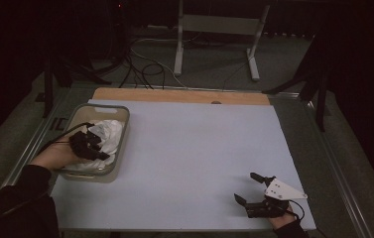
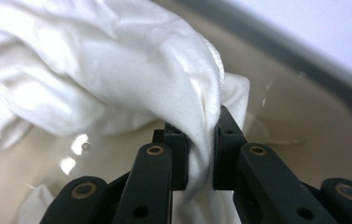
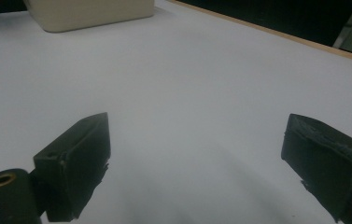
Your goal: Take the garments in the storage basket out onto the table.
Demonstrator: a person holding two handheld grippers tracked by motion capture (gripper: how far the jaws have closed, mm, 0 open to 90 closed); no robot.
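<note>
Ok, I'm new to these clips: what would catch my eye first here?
The white cloth bunched in the beige tub at the table's left edge, with the left gripper pinching a fold of it between its fingers. Then the right gripper, resting wide open on the bare pale sheet near the front right corner.

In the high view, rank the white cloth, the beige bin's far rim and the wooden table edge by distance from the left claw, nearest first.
1. white cloth: pinched in the left claw, inside the bin.
2. beige bin's far rim: just beyond the cloth.
3. wooden table edge: along the table's far side.
</note>
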